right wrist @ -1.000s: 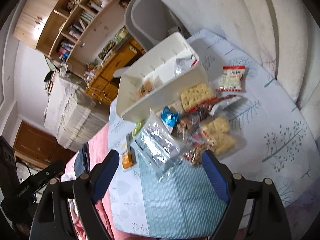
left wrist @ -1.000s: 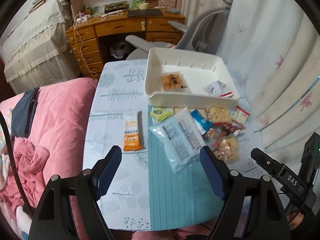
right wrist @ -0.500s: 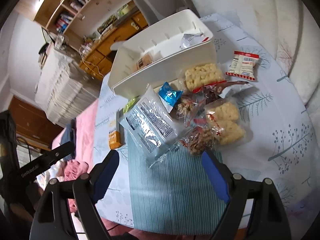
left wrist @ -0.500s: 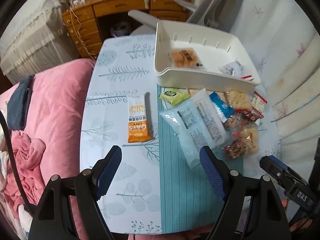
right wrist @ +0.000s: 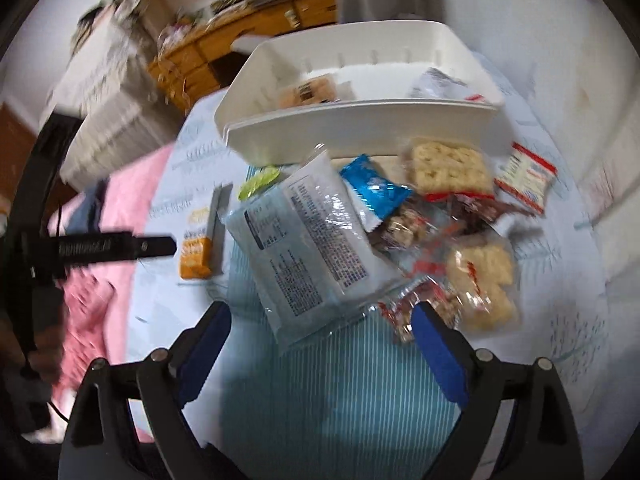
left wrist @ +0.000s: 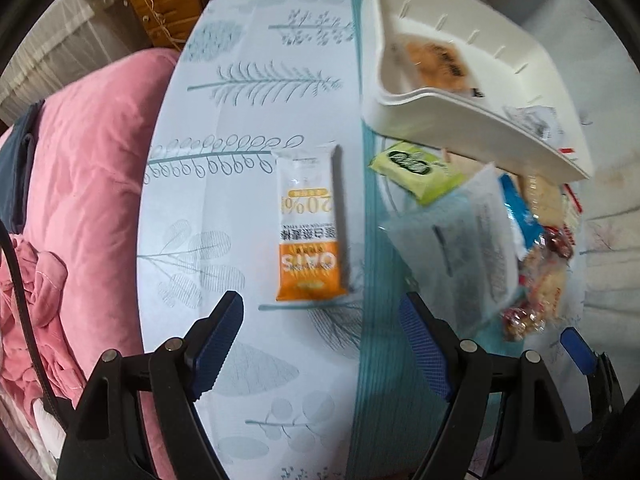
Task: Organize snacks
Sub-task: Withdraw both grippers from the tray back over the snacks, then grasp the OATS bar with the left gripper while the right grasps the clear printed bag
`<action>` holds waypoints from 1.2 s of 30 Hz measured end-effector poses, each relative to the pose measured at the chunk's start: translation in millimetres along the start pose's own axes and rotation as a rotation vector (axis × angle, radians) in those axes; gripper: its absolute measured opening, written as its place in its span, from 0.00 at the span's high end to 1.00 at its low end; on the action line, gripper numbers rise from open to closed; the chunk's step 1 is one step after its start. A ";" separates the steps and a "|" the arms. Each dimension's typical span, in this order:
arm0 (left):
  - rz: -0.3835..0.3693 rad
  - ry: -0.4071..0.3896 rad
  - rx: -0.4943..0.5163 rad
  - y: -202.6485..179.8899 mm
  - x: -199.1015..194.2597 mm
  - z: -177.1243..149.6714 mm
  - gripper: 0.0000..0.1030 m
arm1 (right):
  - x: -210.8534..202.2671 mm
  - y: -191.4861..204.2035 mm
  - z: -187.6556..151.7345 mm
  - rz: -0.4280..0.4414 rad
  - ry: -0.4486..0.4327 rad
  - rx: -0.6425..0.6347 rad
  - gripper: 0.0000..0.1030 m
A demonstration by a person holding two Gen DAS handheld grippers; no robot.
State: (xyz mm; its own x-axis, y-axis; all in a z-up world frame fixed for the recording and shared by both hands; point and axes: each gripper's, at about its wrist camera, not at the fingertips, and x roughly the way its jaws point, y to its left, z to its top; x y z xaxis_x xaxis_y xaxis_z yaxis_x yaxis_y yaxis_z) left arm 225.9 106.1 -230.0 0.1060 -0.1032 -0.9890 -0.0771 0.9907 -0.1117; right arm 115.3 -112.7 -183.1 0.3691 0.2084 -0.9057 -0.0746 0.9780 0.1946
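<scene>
Oat bar (left wrist: 310, 226) lies just beyond left tool (left wrist: 320, 330), its jaws apart and empty.

Each gripper, the left gripper (left wrist: 320, 320) and the right gripper (right wrist: 320, 332), has 2 black plastic arms with silver round screws, blue textured pads (left wrist: 420, 344) on the fingers, and a thin black cable (left wrist: 18, 280) beside the left one.
</scene>
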 end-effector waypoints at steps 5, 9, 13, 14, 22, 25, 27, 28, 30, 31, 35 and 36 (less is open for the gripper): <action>-0.009 0.036 -0.002 4.9 26.0 18.5 0.23 | 29.0 18.6 7.2 -0.032 0.031 -0.090 0.10; -0.014 0.048 0.011 3.8 44.0 31.0 0.23 | 49.9 26.9 12.6 -0.065 0.036 -0.125 0.10; -0.028 0.061 0.007 6.5 60.6 42.2 0.23 | 71.3 31.9 16.8 -0.079 0.066 -0.167 0.10; -0.030 0.061 0.008 6.7 63.4 43.9 0.24 | 76.1 33.4 17.7 -0.080 0.072 -0.177 0.10; -0.045 0.058 -0.009 11.3 79.7 56.8 0.48 | 98.2 41.1 25.3 -0.089 0.077 -0.221 0.00; -0.042 0.043 -0.004 13.0 80.0 62.3 0.58 | 102.5 46.7 26.8 -0.114 0.063 -0.255 0.00; -0.056 0.038 -0.009 15.1 80.7 64.2 0.62 | 104.7 50.3 27.8 -0.133 0.053 -0.284 0.00; -0.065 0.036 -0.015 16.4 80.8 64.6 0.62 | 105.7 51.6 28.8 -0.139 0.049 -0.291 0.00; -0.080 0.036 -0.027 18.5 80.6 65.2 0.63 | 108.5 52.4 32.3 -0.147 0.043 -0.295 0.00; -0.090 0.038 -0.032 19.9 81.0 65.3 0.63 | 110.6 52.4 34.5 -0.150 0.044 -0.291 0.00; -0.118 0.031 -0.044 29.2 79.3 62.5 0.64 | 119.6 54.5 41.5 -0.157 0.060 -0.279 0.00; -0.126 0.026 -0.044 35.8 77.1 59.2 0.64 | 120.3 55.8 41.4 -0.162 0.062 -0.279 0.00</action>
State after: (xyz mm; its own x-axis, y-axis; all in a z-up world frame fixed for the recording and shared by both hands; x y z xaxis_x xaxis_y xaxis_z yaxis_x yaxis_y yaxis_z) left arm 290.0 138.8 -304.5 0.0920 -0.2297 -0.9689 -0.1084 0.9649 -0.2390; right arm 193.9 -33.2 -265.7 0.3408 0.0417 -0.9392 -0.2736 0.9602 -0.0566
